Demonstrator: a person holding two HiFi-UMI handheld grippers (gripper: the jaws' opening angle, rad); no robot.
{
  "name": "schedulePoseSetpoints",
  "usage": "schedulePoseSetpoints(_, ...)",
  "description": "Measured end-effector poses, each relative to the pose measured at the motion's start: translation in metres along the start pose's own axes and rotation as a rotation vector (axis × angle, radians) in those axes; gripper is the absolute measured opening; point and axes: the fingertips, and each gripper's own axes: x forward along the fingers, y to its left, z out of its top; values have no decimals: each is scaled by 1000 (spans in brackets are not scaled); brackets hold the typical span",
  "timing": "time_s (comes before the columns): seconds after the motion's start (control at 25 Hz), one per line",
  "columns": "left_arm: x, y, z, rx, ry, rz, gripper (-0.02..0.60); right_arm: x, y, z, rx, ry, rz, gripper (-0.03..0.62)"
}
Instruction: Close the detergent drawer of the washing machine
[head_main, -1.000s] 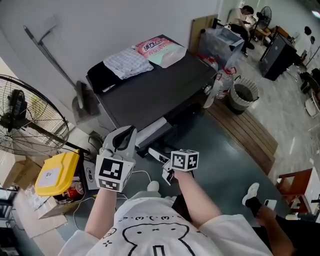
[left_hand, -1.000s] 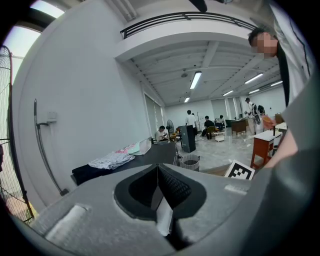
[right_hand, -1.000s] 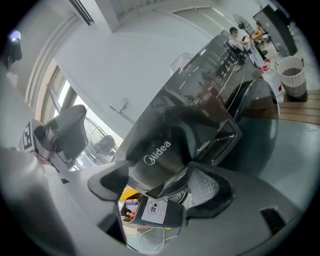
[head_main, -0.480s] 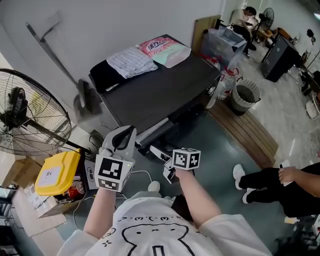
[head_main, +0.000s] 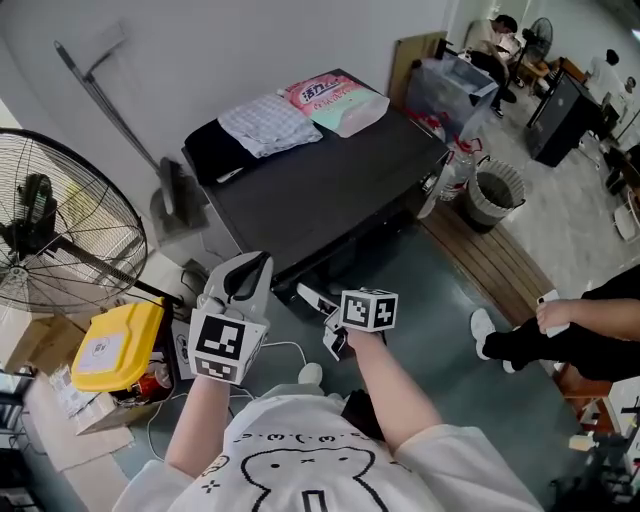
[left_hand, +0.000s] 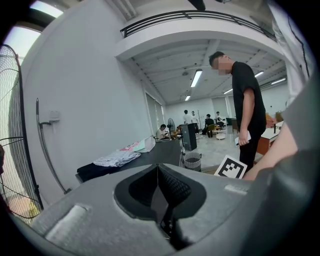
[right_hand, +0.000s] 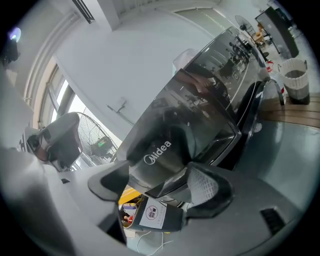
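right tongs (right_hand: 159, 189) pinch the midea detergent drawer (right_hand: 159, 156); push squarely toward 12 o'clock into the washing machine (head_main: 330, 195), no twisting; left tongs (left_hand: 159, 172) pressed together, empty, at 9 o'clock.

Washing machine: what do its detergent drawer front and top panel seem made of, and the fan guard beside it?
The detergent drawer front: probably glossy dark plastic, perhaps glass-faced; it mirrors the room and bears a printed Midea logo. The washing machine top panel: dark, matte, plastic or painted metal; the look leaves it open. The fan guard: thin metal wire, a see-through radial grille.
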Motion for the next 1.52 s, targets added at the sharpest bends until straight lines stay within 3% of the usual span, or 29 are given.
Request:
schedulePoseSetpoints(1.12,23,33,-11,-28,2,3,17,31,-5,9,-11,21,11,377)
schedulePoseSetpoints(1.52,19,24,-5,-59,-15,3,17,17,-4,10,-9,42,-61,374)
